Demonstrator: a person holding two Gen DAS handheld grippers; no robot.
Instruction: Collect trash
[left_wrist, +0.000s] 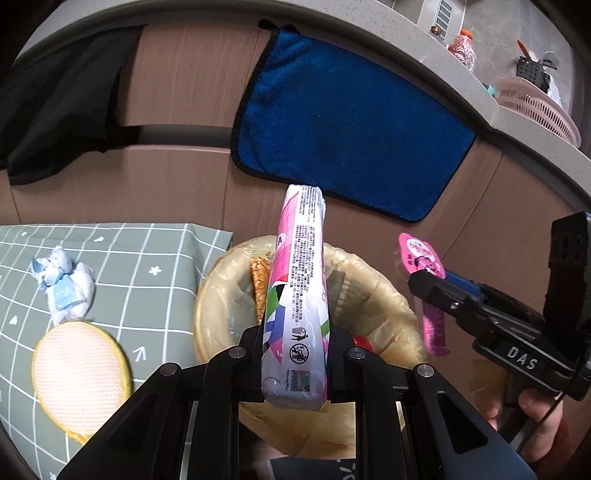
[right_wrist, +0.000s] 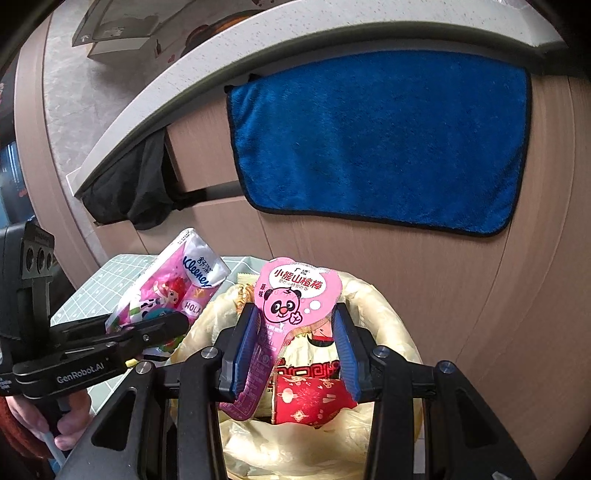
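Note:
My left gripper (left_wrist: 295, 336) is shut on a pink and white Kleenex tissue pack (left_wrist: 297, 295) and holds it over the bin (left_wrist: 210, 295), which is lined with a yellowish bag. The pack also shows in the right wrist view (right_wrist: 173, 291). My right gripper (right_wrist: 295, 332) stands open over the bin (right_wrist: 380, 306); a pink panda snack wrapper (right_wrist: 295, 295) leans against its left finger (right_wrist: 243, 347). In the left wrist view that wrapper (left_wrist: 421, 258) sticks up from the right gripper (left_wrist: 428, 284). A red packet (right_wrist: 310, 398) lies in the bin.
A crumpled white and blue tissue (left_wrist: 64, 288) and a round yellow-rimmed pad (left_wrist: 77, 376) lie on the green checked cloth (left_wrist: 147, 258) left of the bin. A blue towel (left_wrist: 347, 129) hangs on the cabinet behind. A counter with a pink basket (left_wrist: 535, 107) is above.

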